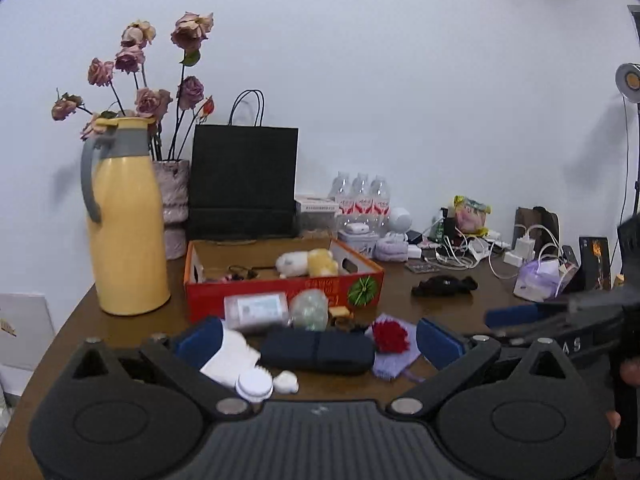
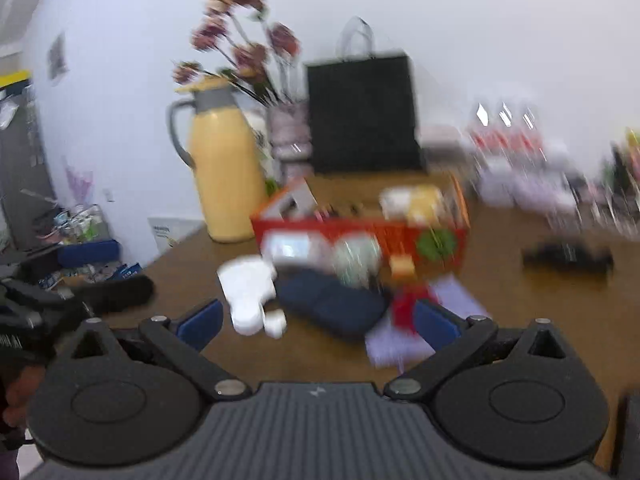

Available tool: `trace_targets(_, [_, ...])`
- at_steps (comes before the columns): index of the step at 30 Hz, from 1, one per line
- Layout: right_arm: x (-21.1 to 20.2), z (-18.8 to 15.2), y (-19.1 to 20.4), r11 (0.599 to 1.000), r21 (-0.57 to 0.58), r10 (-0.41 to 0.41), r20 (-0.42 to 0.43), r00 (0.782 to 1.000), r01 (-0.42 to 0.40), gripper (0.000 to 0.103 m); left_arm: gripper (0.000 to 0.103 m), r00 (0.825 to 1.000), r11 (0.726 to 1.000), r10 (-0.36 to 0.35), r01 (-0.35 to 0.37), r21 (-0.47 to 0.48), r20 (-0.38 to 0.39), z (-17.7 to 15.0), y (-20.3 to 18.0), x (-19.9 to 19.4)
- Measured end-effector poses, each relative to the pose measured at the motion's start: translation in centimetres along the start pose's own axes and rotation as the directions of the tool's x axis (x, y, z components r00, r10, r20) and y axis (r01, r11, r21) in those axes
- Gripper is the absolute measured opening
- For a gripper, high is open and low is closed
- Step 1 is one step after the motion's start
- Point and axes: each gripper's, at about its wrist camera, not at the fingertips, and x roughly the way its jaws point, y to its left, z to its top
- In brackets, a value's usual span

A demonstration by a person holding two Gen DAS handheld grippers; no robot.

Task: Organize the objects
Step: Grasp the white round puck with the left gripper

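At the left of the brown wooden table (image 1: 80, 320) stands a tall yellow thermos jug with a grey handle (image 1: 124, 220), and behind it a pale ribbed vase of dried pink roses (image 1: 176, 200); both are top-heavy, and a wide sweep of an arm on that side could knock them over. Just to their right sits the open red cardboard box (image 1: 280, 288), holding a white and yellow plush toy (image 1: 308, 263), which looks like the likely home for the loose items. In front of it lies the clutter to be sorted: a white crumpled cloth with a small white round-capped jar (image 1: 240, 364), a clear plastic case (image 1: 256, 312), a dark navy zipped pouch (image 1: 318, 350), and a red fluffy ball on a lilac knitted mat (image 1: 390, 336). The left gripper (image 1: 320, 340) is spread to its widest and holds nothing, hovering with the pouch between its blue pads. The right gripper (image 2: 316, 320) is likewise fully spread and empty; its view is smeared, so aim is uncertain. The items touch and overlap, so closing on one may drag a neighbour or pinch the mat. The two tools are near each other and might collide. Further right, tangled white cables and chargers (image 1: 480, 252) could snag.
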Motion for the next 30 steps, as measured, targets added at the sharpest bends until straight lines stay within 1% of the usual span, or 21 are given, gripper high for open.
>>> trace_targets(3, [-0.1, -2.0, 0.1, 0.995, -0.047, -0.093, -0.018, 0.995, 0.093, 0.103, 0.103, 0.999, 0.999, 0.033, -0.033, -0.001, -0.024, -1.1, 0.2, -0.4])
trace_targets(5, [0.2, -2.6, 0.1, 0.986, -0.062, -0.158, -0.02, 0.987, 0.157, 0.103, 0.103, 0.997, 0.998, 0.065, -0.065, -0.002, -0.047, -2.0, 0.3, -0.3])
trace_targets(6, [0.2, -2.8, 0.1, 0.983, -0.061, -0.176, -0.023, 0.984, 0.174, 0.103, 0.103, 0.996, 0.997, 0.074, -0.074, -0.006, -0.058, -2.5, 0.4, -0.2])
trace_targets(9, [-0.1, -3.3, 0.2, 0.981, -0.075, -0.18, -0.017, 0.984, 0.178, 0.103, 0.103, 0.992, 0.997, 0.064, -0.068, -0.033, -0.11, -4.0, 0.7, 1.1])
trace_targets(11, [0.3, -3.6, 0.1, 0.977, -0.092, -0.195, -0.018, 0.981, 0.193, 0.103, 0.103, 0.987, 0.996, 0.077, -0.082, -0.024, -0.143, -4.6, 0.7, 2.5])
trace_targets(14, [1.3, -4.1, -0.6, 0.969, -0.091, -0.232, -0.031, 0.972, 0.228, 0.103, 0.103, 0.981, 0.993, 0.111, -0.115, -0.012, -0.16, -4.9, 1.1, 4.6])
trace_targets(17, [3.1, -4.3, -1.8, 0.97, -0.071, -0.235, -0.054, 0.97, 0.231, 0.103, 0.101, 0.977, 0.991, 0.114, -0.123, -0.043, -0.182, -5.1, 2.4, 7.1])
trace_targets(19, [4.4, -4.3, -2.7, 0.968, -0.053, -0.249, -0.061, 0.967, 0.245, 0.102, 0.095, 0.974, 0.991, 0.12, -0.13, -0.039, -0.192, -5.0, 3.1, 8.8])
trace_targets(21, [5.9, -4.2, -3.8, 0.965, -0.035, -0.263, -0.075, 0.962, 0.261, 0.098, 0.084, 0.97, 0.99, 0.131, -0.139, -0.023, -0.204, -4.9, 3.7, 10.9])
trace_targets(22, [6.7, -4.1, -4.4, 0.964, -0.025, -0.265, -0.079, 0.961, 0.263, 0.098, 0.081, 0.966, 0.989, 0.141, -0.148, -0.015, -0.216, -4.8, 3.9, 11.8])
trace_targets(24, [8.1, -3.5, -5.7, 0.961, 0.001, -0.274, -0.095, 0.957, 0.275, 0.092, 0.073, 0.965, 0.989, 0.139, -0.146, -0.014, -0.22, -4.8, 4.3, 13.2])
trace_targets(25, [8.6, -3.2, -6.3, 0.959, 0.012, -0.282, -0.085, 0.956, 0.284, 0.091, 0.069, 0.964, 0.99, 0.136, -0.143, -0.015, -0.227, -4.8, 4.5, 13.8])
trace_targets(26, [9.0, -3.0, -6.8, 0.956, 0.02, -0.29, -0.075, 0.954, 0.293, 0.091, 0.059, 0.964, 0.991, 0.128, -0.136, -0.017, -0.232, -4.9, 4.7, 14.2])
trace_targets(27, [9.5, -2.7, -7.2, 0.952, 0.025, -0.304, -0.076, 0.95, 0.306, 0.088, 0.049, 0.964, 0.992, 0.12, -0.128, -0.02, -0.238, -4.9, 4.9, 14.6])
trace_targets(28, [10.1, -2.5, -7.6, 0.949, 0.026, -0.311, -0.083, 0.947, 0.314, 0.085, 0.043, 0.961, 0.992, 0.115, -0.125, -0.025, -0.25, -5.1, 5.2, 15.0])
trace_targets(29, [10.6, -2.4, -7.9, 0.949, 0.025, -0.309, -0.09, 0.947, 0.313, 0.079, 0.036, 0.957, 0.991, 0.112, -0.126, -0.034, -0.268, -5.2, 5.4, 15.3])
trace_targets(30, [11.1, -2.4, -8.0, 0.951, 0.024, -0.305, -0.101, 0.947, 0.309, 0.073, 0.036, 0.957, 0.992, 0.102, -0.119, -0.047, -0.27, -5.4, 5.6, 15.4])
